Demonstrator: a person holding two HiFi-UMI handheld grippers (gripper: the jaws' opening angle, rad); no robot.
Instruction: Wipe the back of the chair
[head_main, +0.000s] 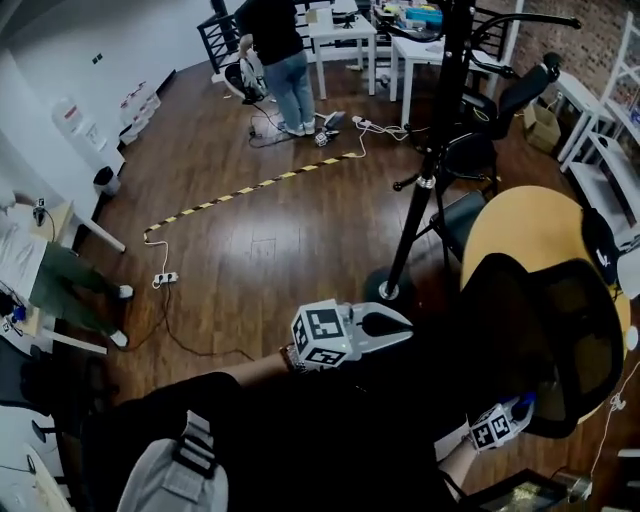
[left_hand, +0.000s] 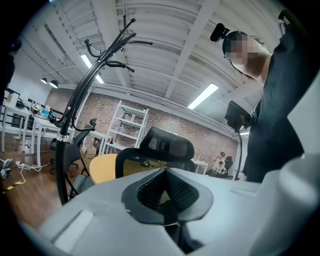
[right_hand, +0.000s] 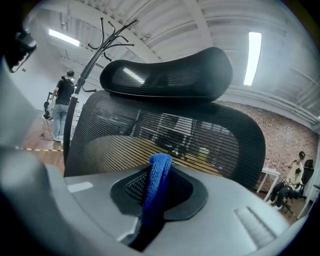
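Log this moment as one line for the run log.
right gripper: shut on blue cloth | left gripper: shut, empty | chair back: directly ahead of cloth | contact: unclear

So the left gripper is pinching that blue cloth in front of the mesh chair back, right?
No, it is the right gripper that pinches the blue cloth in front of the mesh chair back; the right gripper view shows it.

Blue cloth, black mesh chair
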